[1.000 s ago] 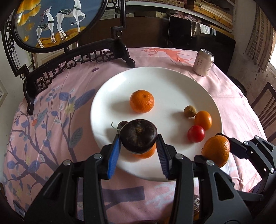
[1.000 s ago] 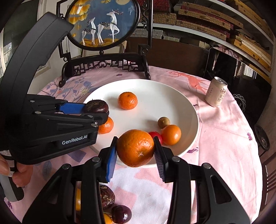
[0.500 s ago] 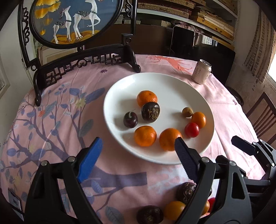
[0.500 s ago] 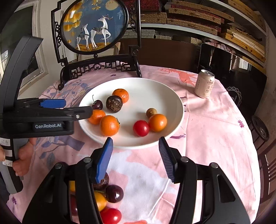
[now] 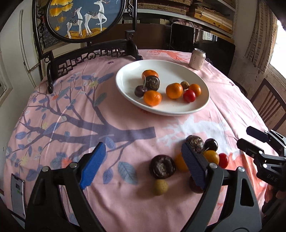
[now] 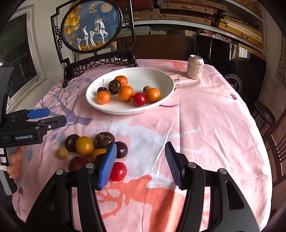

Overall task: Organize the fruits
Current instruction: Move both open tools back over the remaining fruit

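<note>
White lettering on the side of the left gripper [image 6: 38, 114], seen from the right wrist view, reads "GenRobot.AI". The right gripper [image 5: 250, 141] body in the left wrist view shows the letters "DAS" near the frame edge. The beige can [image 6: 195, 67] on the bench bears dark Chinese characters, too small to read reliably.

This looks like a lived-in home dining room. A round worktop [image 6: 205, 114] wears a pink printed cloth, and a carved dark stand with a round deer painting [image 6: 91, 26] sits at upper left. Stacked shelves [image 6: 196, 12] fill the top, a wooden chair [image 5: 268, 107] the right edge.
</note>
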